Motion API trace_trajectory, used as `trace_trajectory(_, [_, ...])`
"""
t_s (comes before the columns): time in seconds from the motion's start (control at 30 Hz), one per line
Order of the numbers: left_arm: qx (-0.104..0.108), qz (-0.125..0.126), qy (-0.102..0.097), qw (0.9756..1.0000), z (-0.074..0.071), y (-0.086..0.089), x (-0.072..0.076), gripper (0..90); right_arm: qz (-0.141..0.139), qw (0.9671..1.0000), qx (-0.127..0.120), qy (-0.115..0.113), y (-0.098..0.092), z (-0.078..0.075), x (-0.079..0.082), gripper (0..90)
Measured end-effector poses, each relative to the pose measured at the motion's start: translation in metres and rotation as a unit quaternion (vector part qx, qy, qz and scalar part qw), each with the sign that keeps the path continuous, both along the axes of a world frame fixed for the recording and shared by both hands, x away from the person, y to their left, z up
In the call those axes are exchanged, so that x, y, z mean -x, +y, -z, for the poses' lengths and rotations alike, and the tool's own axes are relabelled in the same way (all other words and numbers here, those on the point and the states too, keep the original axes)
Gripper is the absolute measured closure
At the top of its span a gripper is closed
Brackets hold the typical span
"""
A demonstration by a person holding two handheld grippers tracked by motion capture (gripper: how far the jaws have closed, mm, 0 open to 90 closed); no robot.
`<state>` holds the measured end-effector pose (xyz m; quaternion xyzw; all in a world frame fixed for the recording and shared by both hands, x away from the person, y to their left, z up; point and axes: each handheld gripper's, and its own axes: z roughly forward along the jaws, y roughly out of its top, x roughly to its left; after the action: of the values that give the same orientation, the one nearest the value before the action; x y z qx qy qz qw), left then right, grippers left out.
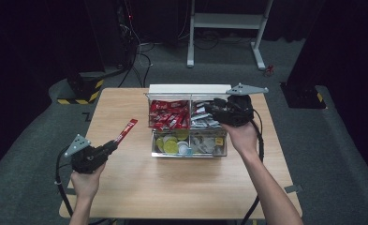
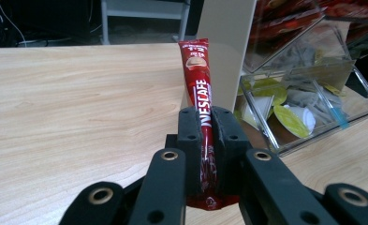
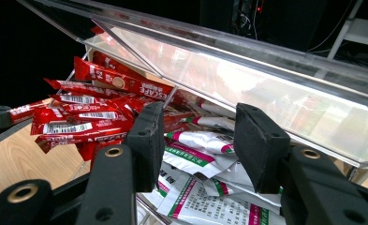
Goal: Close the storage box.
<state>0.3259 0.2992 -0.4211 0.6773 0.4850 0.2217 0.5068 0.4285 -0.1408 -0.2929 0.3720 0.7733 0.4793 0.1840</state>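
High view: left gripper (image 1: 110, 146) sits left of the clear organizer box (image 1: 189, 153), well apart from it, jaws clamped on the lower end of a red Nescafe stick (image 1: 126, 131); stick's long axis runs diagonally, free end pointing up and away toward the box's back-left corner, above the wooden table (image 1: 139, 187). Right gripper (image 1: 210, 108) hovers over the box's back-right compartment, above the white sachets (image 1: 205, 121), jaws pointing toward the red sticks pile (image 1: 168, 114) in the back-left compartment; front compartments hold yellow-lidded creamer cups (image 1: 170, 146). Left gripper view: jaws squeezed tight on the Nescafe stick (image 2: 203, 93), pads on both flat faces, stick standing straight out along the jaws, printed end away from the camera, bottom end poking out below the pads; box (image 2: 308, 112) lies to the right of the stick, creamer cups (image 2: 291, 119) visible through its wall. Right gripper view: right gripper (image 3: 198, 140) jaws partly apart, nothing pinched between them, pads hanging just over the white sachets (image 3: 195, 152); red sticks pile (image 3: 92, 119) lies left of the jaws, the box's open clear lid (image 3: 266, 79) stands behind them.
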Motion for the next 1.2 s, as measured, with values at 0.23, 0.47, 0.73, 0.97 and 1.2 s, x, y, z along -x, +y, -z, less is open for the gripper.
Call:
trace_trajectory(0.23, [-0.003, -0.013, 0.008, 0.9999, 0.015, -0.001, -0.004, 83.0, 0.001, 1.0, -0.005, 0.0, 0.0, 0.0, 0.0, 53.0])
trace_trajectory(0.47, [-0.01, -0.022, 0.015, 0.9996, 0.025, 0.0, -0.005, 83.0, 0.0, 1.0, -0.009, 0.001, -0.001, 0.001, 0.0, 53.0])
trace_trajectory(0.73, [-0.024, -0.025, 0.029, 0.999, 0.042, -0.004, -0.012, 83.0, -0.001, 1.0, -0.007, 0.0, -0.001, 0.001, 0.0, 53.0])
trace_trajectory(0.97, [-0.023, -0.029, 0.034, 0.9987, 0.047, -0.008, -0.013, 83.0, -0.001, 1.0, -0.01, 0.001, -0.001, 0.001, 0.0, 53.0])
trace_trajectory(1.2, [-0.041, -0.039, 0.035, 0.9978, 0.056, -0.008, -0.016, 82.9, -0.001, 0.9999, -0.013, 0.0, -0.001, 0.002, 0.0, 53.0])
